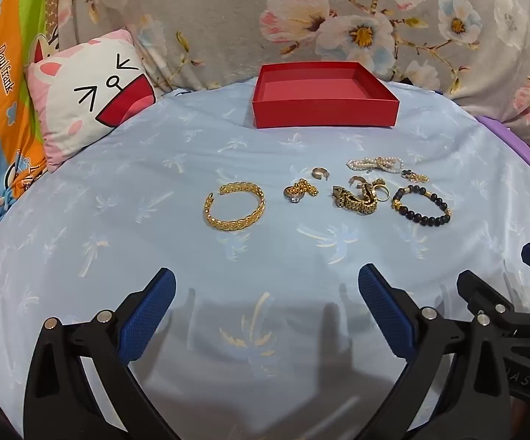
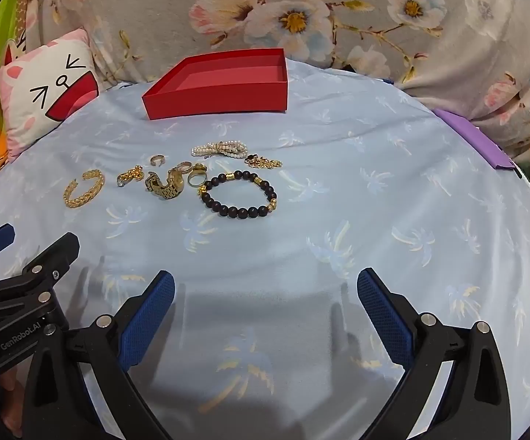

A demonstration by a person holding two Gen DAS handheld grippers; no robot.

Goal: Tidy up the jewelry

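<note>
An empty red box (image 1: 325, 110) (image 2: 217, 101) stands at the far side of the light blue cloth. In front of it lie a gold cuff bangle (image 1: 234, 207) (image 2: 83, 187), a small gold bead piece with a ring (image 1: 299, 190) (image 2: 129, 176), a gold watch (image 1: 356, 198) (image 2: 165, 184), a dark bead bracelet (image 1: 422, 205) (image 2: 238, 194), a pearl string (image 1: 374, 164) (image 2: 219, 148), a thin gold chain (image 2: 263, 162) and some small rings (image 1: 319, 173). My left gripper (image 1: 267, 282) is open and empty, nearer than the jewelry. My right gripper (image 2: 265, 282) is open and empty too.
A cat-face pillow (image 1: 89, 95) (image 2: 47, 88) lies at the back left. A flowered grey blanket (image 1: 265, 11) runs along the back. A purple flat object (image 2: 474, 139) sits at the cloth's right edge. Each gripper shows at the side of the other's view.
</note>
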